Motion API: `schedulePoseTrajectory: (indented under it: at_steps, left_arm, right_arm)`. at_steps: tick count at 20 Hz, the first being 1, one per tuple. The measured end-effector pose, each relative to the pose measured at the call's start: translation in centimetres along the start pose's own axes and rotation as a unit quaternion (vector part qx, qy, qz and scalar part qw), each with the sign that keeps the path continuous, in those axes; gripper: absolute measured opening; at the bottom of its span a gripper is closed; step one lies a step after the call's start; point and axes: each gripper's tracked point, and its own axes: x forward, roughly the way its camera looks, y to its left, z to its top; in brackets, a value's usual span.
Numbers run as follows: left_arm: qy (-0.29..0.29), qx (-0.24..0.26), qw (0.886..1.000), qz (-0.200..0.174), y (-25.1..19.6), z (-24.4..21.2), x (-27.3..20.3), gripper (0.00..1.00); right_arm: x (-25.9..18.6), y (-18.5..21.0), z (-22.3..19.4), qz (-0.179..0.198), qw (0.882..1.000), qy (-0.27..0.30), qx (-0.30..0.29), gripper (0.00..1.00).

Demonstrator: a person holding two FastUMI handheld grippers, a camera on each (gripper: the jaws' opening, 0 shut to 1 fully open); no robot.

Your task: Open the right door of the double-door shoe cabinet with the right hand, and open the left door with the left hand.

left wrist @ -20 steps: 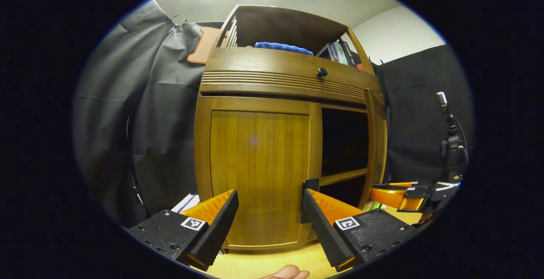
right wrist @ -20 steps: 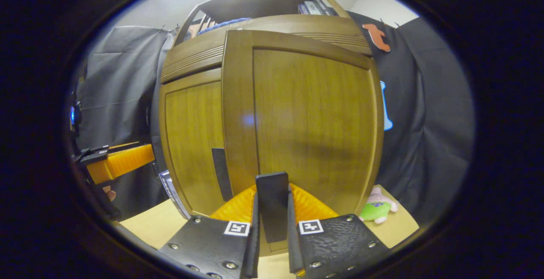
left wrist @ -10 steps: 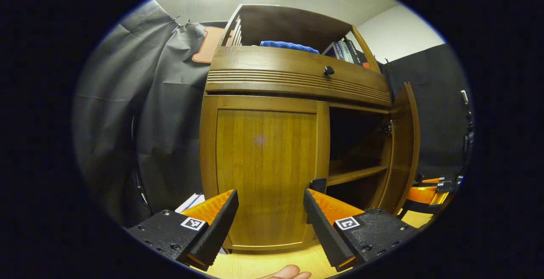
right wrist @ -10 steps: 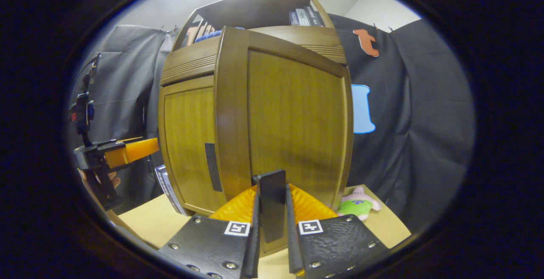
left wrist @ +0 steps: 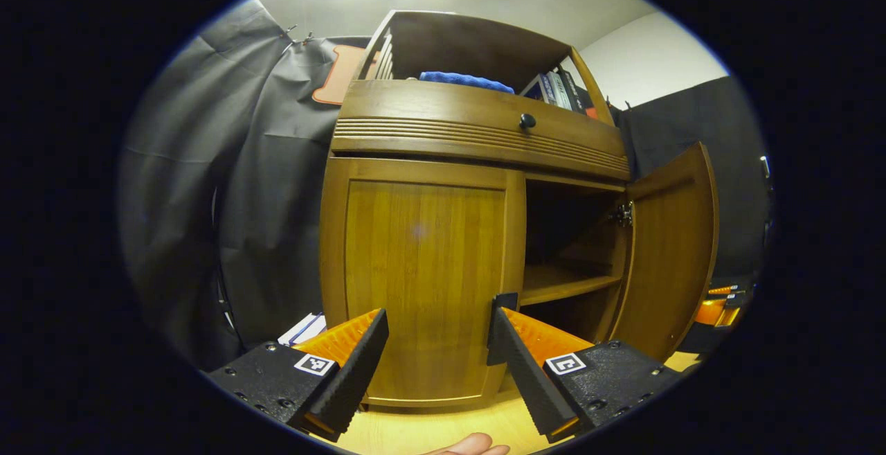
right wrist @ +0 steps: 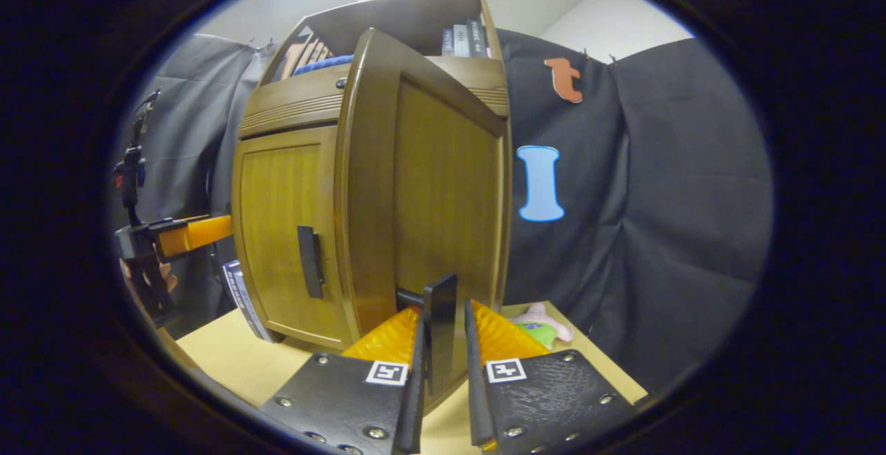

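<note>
One door open, one shut | right gripper [right wrist: 443,365] clamped on right door's handle [right wrist: 440,330] | left gripper [left wrist: 439,358] wide, empty | left door's handle [left wrist: 502,327] upright, just ahead beside right finger.

Left tongs [left wrist: 437,351] gape wide — right tongs [right wrist: 443,365] nearly closed.

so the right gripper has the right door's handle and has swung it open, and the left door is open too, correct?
Not quite: the left door is shut, as the left gripper view shows. The right gripper does hold the right door's handle, and the right door stands open.
</note>
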Motion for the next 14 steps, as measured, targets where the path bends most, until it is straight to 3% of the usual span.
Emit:
schedulePoseTrajectory:
  at_steps: [3, 4, 5, 6, 7, 13, 14]
  left_arm:
    - [-0.017, -0.006, 1.0, -0.025, -1.4, 0.9, -0.9, 0.92]
    - [-0.023, -0.007, 0.999, -0.029, -1.6, 1.1, -1.2, 0.92]
    - [-0.028, -0.009, 0.999, -0.03, -1.5, 1.3, -1.4, 0.92]
    - [-0.031, -0.01, 0.999, -0.03, -1.5, 1.5, -1.5, 0.92]
    - [-0.033, -0.008, 0.999, -0.03, -1.5, 1.4, -1.5, 0.92]
    - [-0.023, -0.003, 0.999, -0.027, -1.4, 0.5, -0.8, 0.92]
    - [-0.021, -0.004, 0.999, -0.026, -1.3, 0.4, -0.6, 0.95]
  right_arm:
    - [-0.2, -2.9, 0.1, -0.046, 0.999, -0.003, -0.009, 0.23]
    - [0.1, -3.8, -0.1, -0.057, 0.998, -0.002, -0.014, 0.27]
    - [-0.2, -4.2, 0.3, -0.053, 0.999, -0.01, -0.008, 0.11]
    - [4.0, -6.4, -1.4, -0.064, 0.998, 0.001, 0.009, 0.2]
    - [1.0, -6.6, -1.0, -0.061, 0.998, -0.001, 0.033, 0.0]
    - [0.4, -8.6, -1.1, -0.028, 0.999, 0.001, 0.026, 0.01]
    - [0.4, -9.3, -1.1, -0.021, 0.999, 0.002, 0.026, 0.01]
